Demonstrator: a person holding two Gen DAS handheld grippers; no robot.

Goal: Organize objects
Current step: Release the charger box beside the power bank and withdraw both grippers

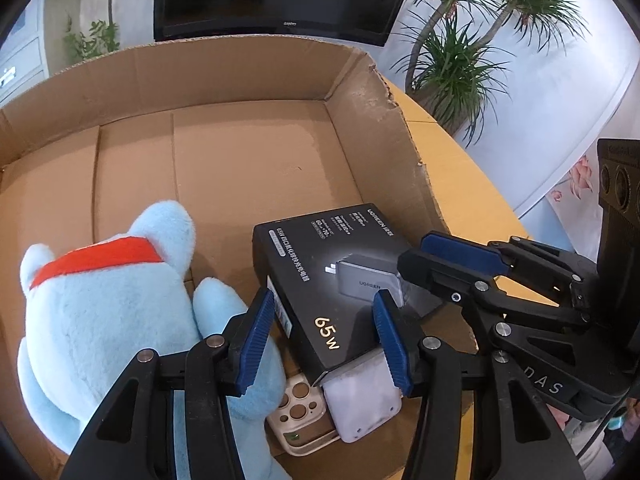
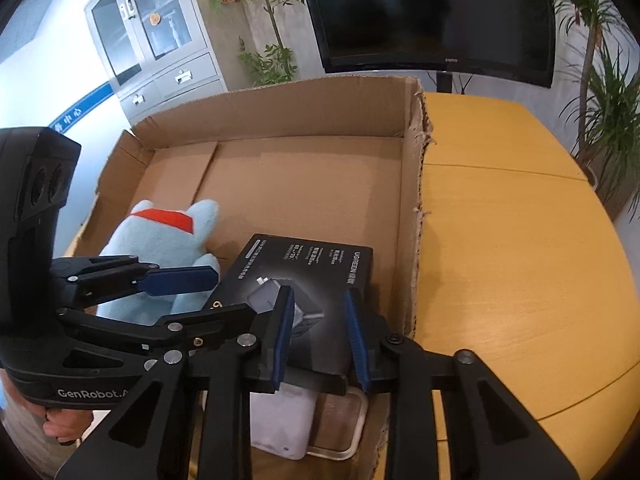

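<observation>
A black charger box point(image 1: 320, 280) point(image 2: 320, 264) lies tilted in the near right part of a big cardboard carton point(image 1: 240, 72) point(image 2: 280, 108). It rests on a white device point(image 1: 360, 404) and a beige phone case point(image 1: 296, 412). A blue plush toy point(image 1: 108, 312) point(image 2: 160, 236) with a red collar sits to its left. My left gripper point(image 1: 323, 295) is open, one finger beside the box's left side, the other over its top. My right gripper point(image 2: 318, 291) is open too, its right finger beside the box's right side, its left finger above the lid. Whether any pad touches the box I cannot tell.
The carton stands on a yellow wooden table point(image 2: 520, 260), whose bare top runs to the right. The carton's far half shows bare floor. Behind are a dark screen point(image 2: 432, 12), potted plants point(image 1: 460, 64) and a grey cabinet point(image 2: 160, 48). A hand point(image 2: 60, 428) holds the left gripper.
</observation>
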